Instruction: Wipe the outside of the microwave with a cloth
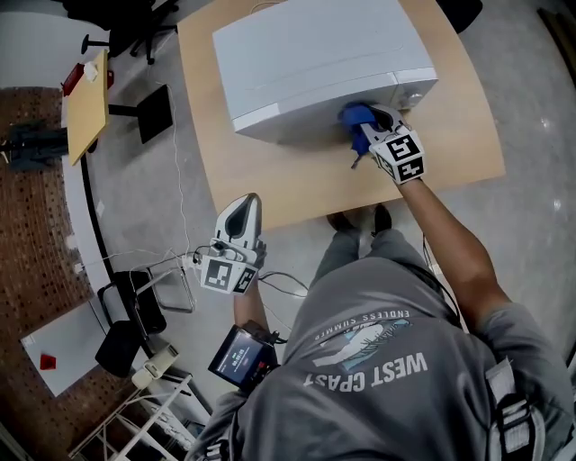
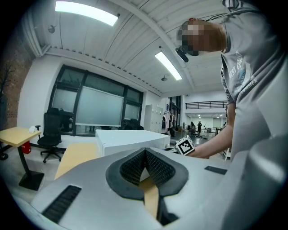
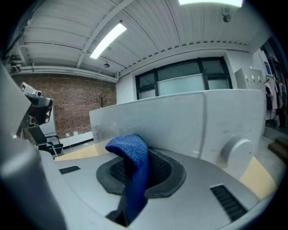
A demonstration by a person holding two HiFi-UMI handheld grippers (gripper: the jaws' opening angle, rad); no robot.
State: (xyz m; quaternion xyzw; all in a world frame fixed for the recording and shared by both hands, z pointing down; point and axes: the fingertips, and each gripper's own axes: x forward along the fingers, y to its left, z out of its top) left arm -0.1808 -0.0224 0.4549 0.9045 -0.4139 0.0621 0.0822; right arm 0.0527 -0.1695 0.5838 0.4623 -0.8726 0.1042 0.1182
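Blue cloth (image 3: 131,164) was pinched between the nearly closed jaws of the right gripper (image 1: 371,126). Its fold drooped over the pads and pointed lengthwise toward the white microwave's (image 1: 315,63) front, near the knob (image 3: 236,150). The left gripper (image 1: 245,212) was closed and empty, at the near edge of the wooden table (image 1: 261,180). Behind stood a brick wall (image 3: 58,112).

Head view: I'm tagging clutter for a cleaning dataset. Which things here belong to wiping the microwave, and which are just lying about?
In the job:
- microwave
- blue cloth
- right gripper, fingers shut on the cloth
- wooden table under the microwave

Not in use:
- left gripper, shut and empty
- small side desk
- office chair
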